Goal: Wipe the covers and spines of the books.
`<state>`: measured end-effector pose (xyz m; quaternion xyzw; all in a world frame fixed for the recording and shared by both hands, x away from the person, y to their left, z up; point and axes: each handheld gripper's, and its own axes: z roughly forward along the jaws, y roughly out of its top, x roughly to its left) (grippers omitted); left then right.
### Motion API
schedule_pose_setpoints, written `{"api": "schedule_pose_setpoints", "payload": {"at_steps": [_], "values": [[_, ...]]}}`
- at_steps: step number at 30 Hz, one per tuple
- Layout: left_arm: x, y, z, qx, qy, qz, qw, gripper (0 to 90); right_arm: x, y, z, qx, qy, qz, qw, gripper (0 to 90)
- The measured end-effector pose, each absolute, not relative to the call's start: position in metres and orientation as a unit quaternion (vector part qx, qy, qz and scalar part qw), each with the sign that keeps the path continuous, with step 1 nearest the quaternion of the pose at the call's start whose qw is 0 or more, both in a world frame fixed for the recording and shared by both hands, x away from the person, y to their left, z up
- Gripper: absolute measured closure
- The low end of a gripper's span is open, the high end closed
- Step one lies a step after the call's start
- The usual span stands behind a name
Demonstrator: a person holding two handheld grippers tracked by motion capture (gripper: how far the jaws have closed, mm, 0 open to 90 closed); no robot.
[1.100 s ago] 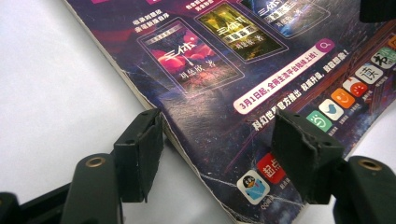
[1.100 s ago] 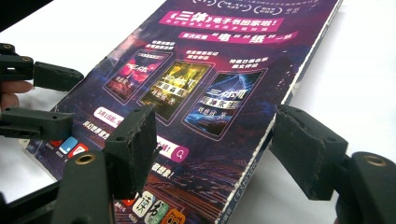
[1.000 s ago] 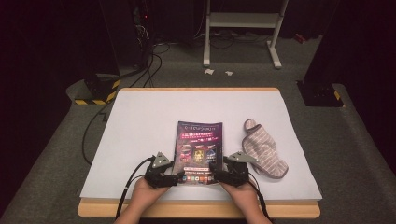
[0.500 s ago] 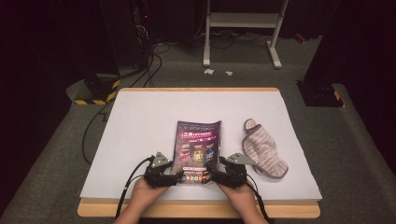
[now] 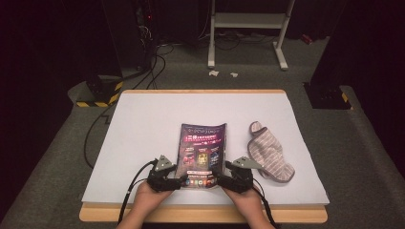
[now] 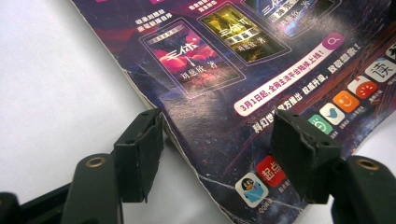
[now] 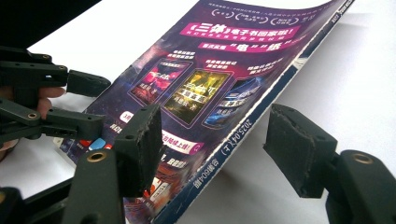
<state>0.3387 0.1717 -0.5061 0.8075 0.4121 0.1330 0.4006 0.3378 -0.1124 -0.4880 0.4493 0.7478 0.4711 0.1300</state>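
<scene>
Both grippers wide open: left gripper (image 5: 179, 180) and right gripper (image 5: 218, 179) straddle the magazine's (image 5: 203, 152) near corners. Striped cloth (image 5: 268, 152), possibly a sock, just right, unobstructing.

A white-topped bench (image 5: 143, 124) fills the frame's centre. A magazine (image 5: 203, 150) lies at lower centre. A striped sock (image 5: 268, 153) lies just right of it.

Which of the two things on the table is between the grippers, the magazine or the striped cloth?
The magazine: the left gripper and right gripper straddle its near corners, jaws open. The striped cloth lies apart to its right, untouched.
</scene>
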Motion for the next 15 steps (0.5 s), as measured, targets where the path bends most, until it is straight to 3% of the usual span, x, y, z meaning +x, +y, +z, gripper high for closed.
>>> {"api": "schedule_pose_setpoints", "payload": {"at_steps": [7,15], "values": [[0.3391,0.1721,-0.506,0.807,0.412,0.132,0.401,35.5,0.3377,-0.1107,-0.4908,0.445,0.756,0.468,0.111,39.6],[0.3382,0.1709,-0.5053,0.808,0.411,0.135,0.4,36.6,0.3374,-0.1087,-0.4905,0.443,0.759,0.46,0.129,39.8]]}}
